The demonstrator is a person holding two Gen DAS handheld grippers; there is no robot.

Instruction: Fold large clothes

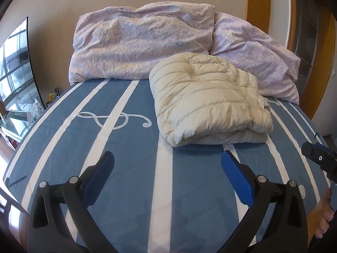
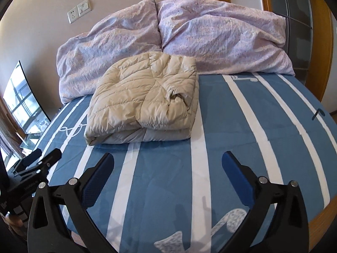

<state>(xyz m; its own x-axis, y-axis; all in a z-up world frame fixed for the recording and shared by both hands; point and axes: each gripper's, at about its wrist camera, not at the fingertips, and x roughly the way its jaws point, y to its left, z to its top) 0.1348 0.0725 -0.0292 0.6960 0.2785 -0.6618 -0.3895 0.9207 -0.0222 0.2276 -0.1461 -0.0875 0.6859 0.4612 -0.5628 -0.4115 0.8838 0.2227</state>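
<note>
Jacket (image 1: pixel 208 99) lying folded on bed (image 1: pixel 126 168) ahead of left gripper (image 1: pixel 167 158) and right gripper (image 2: pixel 168 158), both hanging spread and empty; folding appearing complete.

Cream quilted jacket (image 1: pixel 208 103) ahead of black left gripper (image 1: pixel 167 162) with blue pads (image 1: pixel 236 175). Blue sheet (image 1: pixel 130 168) below, white stripes, white treble clef. Pale lilac speckled duvet (image 1: pixel 139 42) beyond. Beige wall (image 1: pixel 63 0), orange wood trim (image 1: pixel 258 6). Right gripper (image 2: pixel 168 162) likewise black and blue.
</note>
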